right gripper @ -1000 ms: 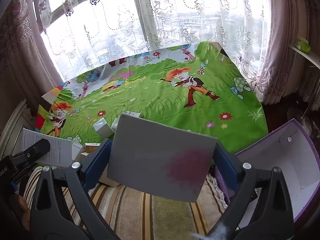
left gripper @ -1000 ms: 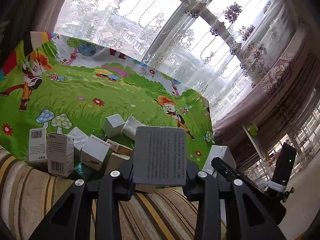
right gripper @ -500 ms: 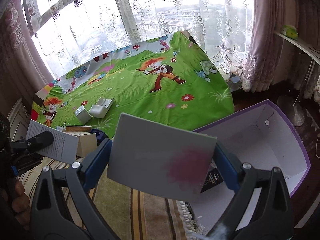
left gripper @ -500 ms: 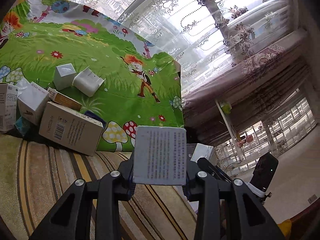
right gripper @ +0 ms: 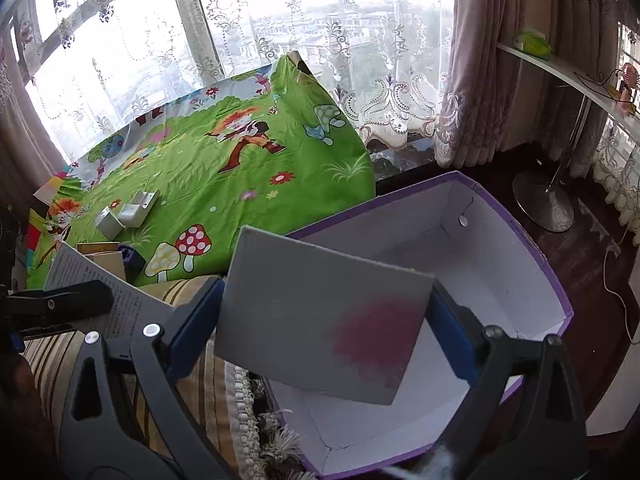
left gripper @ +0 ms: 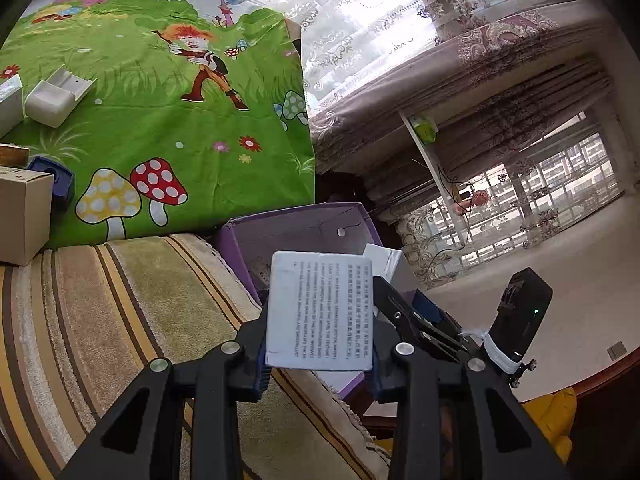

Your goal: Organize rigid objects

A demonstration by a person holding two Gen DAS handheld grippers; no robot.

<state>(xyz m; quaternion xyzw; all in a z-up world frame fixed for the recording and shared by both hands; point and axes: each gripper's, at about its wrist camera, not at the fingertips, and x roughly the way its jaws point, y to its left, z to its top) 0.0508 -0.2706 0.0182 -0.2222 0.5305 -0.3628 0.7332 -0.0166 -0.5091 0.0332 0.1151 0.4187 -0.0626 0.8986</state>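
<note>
In the left wrist view, the left gripper [left gripper: 320, 354] is clamped on a small white box [left gripper: 320, 312] with fine printed text on its upper face; the box sits upright between the blue pads and sticks out past the fingertips. Beyond it lies the purple bin [left gripper: 240, 248] (only its near wall and a corner show), standing at the edge of the striped rug [left gripper: 120, 312]. The right gripper [left gripper: 416, 312] reaches in from the right over the bin, with a white edge of its load just behind the printed box. Farther back, on the green cartoon sheet [left gripper: 180, 128], a white open carton [left gripper: 54, 100] and a tan box [left gripper: 22, 216] lie well apart from both tools.

In the right wrist view, the right gripper [right gripper: 324, 332] is closed on a grey flat box [right gripper: 320, 312] with a reddish smudge, pinched at both side edges and tilted. It hangs over the near left part of the purple bin [right gripper: 536, 264], whose white inside is bare where visible. The left gripper [right gripper: 60, 304] shows at the left edge, holding its printed box [right gripper: 100, 292] over the rug, beside the bin.
</note>
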